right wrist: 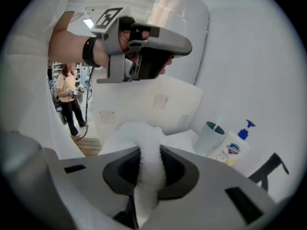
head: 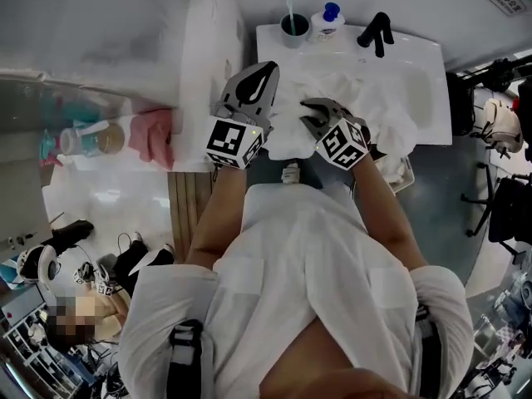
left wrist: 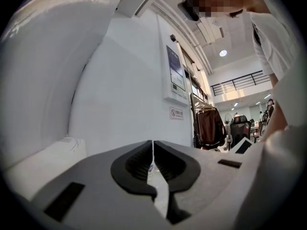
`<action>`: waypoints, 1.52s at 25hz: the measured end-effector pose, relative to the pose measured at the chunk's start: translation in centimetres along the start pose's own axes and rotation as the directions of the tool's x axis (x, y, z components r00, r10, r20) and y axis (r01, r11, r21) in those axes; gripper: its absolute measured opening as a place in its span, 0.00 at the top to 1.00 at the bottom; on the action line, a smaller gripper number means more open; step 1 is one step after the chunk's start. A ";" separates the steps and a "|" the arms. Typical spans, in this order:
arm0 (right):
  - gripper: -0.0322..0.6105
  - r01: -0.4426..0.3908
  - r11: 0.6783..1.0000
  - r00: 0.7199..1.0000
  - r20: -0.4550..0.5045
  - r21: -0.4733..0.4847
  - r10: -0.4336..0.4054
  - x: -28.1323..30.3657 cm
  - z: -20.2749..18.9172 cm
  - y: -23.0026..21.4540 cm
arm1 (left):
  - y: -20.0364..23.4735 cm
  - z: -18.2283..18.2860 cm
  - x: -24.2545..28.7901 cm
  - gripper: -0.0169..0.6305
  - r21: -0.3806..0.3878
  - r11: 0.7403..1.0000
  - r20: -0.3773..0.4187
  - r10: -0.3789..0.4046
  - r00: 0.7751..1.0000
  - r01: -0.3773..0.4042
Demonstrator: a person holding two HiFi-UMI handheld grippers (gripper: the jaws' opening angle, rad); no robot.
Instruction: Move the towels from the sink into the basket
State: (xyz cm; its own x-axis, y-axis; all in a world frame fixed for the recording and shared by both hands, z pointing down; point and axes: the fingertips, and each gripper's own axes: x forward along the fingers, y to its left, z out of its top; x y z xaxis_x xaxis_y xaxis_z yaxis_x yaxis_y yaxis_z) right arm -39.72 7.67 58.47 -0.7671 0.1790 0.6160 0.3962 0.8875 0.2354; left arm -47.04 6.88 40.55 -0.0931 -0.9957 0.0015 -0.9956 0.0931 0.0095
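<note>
White towels (head: 366, 98) lie bunched in the white sink (head: 436, 65) at the top of the head view. My right gripper (head: 320, 116) hangs over the front of the pile. It is shut on a fold of white towel (right wrist: 148, 162), which runs up between the pads and drapes forward over the jaws. My left gripper (head: 253, 90) is held over the sink's left edge, beside the towels. Its jaws (left wrist: 153, 145) meet at the tips with nothing between them. In the right gripper view the left gripper (right wrist: 144, 56) is up in the air with no cloth hanging from it. I see no basket clearly.
At the sink's back edge stand a teal cup with a toothbrush (head: 293, 27), a soap pump bottle (head: 327, 19) and a black faucet (head: 376, 32). A tall white wall panel (head: 208, 56) borders the sink on the left. A pink cloth (head: 152, 135) lies on a shelf further left.
</note>
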 end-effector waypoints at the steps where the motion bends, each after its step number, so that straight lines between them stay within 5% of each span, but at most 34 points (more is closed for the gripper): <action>1: 0.83 0.025 0.999 0.999 0.023 0.026 -0.025 -0.8 0.1 -0.3 | -0.3 0.1 0.2 0.95 0.002 1.000 0.001 -0.003 1.000 0.003; 8: 0.83 0.151 0.972 0.965 0.188 0.182 -0.185 -7.8 0.9 -2.4 | -4.5 0.7 2.6 0.95 0.032 0.997 -0.009 -0.075 0.997 0.075; 19: 0.83 0.355 0.858 0.816 0.324 0.371 -0.478 -23.3 -0.6 -6.1 | -14.9 2.9 7.6 0.95 0.065 0.976 0.017 -0.209 0.978 0.207; 28: 0.83 0.590 0.640 0.599 0.265 0.493 -0.756 -40.0 -5.9 -7.4 | -26.3 4.3 11.1 0.95 0.066 0.934 0.044 -0.353 0.935 0.350; 38: 0.83 0.730 0.370 0.363 0.133 0.575 -0.922 -56.3 -13.4 -4.5 | -38.9 3.9 13.7 0.95 0.031 0.873 0.064 -0.487 0.871 0.486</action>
State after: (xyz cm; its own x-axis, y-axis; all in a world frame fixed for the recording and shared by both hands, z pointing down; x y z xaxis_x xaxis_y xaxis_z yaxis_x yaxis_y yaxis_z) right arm 8.45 -12.15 32.82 -0.7112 -0.6967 -0.0936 -0.7029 0.7035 0.1047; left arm -9.60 -10.39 36.32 0.4033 -0.9126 -0.0672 -0.9150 -0.4027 -0.0223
